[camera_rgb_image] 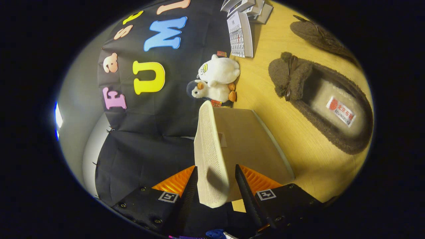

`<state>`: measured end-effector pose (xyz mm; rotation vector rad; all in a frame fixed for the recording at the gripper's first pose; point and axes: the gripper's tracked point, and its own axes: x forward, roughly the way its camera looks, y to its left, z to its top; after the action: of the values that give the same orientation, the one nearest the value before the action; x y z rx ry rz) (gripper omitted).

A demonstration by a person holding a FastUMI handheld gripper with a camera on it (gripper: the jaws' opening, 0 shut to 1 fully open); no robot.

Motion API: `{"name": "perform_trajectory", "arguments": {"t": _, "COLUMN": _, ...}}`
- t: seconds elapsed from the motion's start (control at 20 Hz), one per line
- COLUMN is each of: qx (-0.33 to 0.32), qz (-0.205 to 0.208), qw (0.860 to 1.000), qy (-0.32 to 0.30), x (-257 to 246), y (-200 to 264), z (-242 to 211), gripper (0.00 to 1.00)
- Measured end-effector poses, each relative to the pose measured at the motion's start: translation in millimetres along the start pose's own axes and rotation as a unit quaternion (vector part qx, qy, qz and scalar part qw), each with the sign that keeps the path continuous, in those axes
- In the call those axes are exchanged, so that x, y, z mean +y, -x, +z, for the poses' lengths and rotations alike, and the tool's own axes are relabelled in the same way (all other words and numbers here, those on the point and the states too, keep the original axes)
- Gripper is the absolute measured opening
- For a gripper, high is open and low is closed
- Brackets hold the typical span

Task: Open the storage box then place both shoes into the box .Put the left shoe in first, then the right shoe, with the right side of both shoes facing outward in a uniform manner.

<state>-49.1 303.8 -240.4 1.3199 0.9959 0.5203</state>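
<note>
Box lid (pixel 211 156) between fingers (pixel 247 192), shoes (pixel 323 106) beyond.

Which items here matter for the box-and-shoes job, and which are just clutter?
Job items:
- gripper, fingers closed on the box lid
- box lid, gripped at its edge
- storage box
- near shoe on the table
- far shoe beyond it

Lying about:
- plush toys by the booth wall
- desk calendar
- stacked small boxes

gripper (pixel 214 186) clamped on storage box lid (pixel 209 152), shoes (pixel 323 103) on table (pixel 265 109)
</note>
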Motion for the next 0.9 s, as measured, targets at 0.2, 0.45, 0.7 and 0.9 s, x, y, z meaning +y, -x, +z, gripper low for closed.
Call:
{"name": "perform_trajectory", "arguments": {"t": 0.2, "qx": -0.006, "qz": -0.002, "qw": 1.0, "qy": 0.01, "x": 8, "y": 0, "z": 2, "gripper": 0.22}}
{"name": "perform_trajectory", "arguments": {"t": 0.45, "qx": 0.012, "qz": -0.013, "qw": 0.994, "qy": 0.108, "x": 40, "y": 9, "z": -6, "gripper": 0.01}}
{"name": "perform_trajectory", "arguments": {"t": 0.7, "qx": 0.025, "qz": 0.013, "qw": 0.989, "qy": 0.144, "x": 94, "y": 9, "z": -11, "gripper": 0.0}}
{"name": "perform_trajectory", "arguments": {"t": 0.9, "qx": 0.03, "qz": 0.022, "qw": 0.986, "qy": 0.162, "x": 131, "y": 4, "z": -27, "gripper": 0.0}}
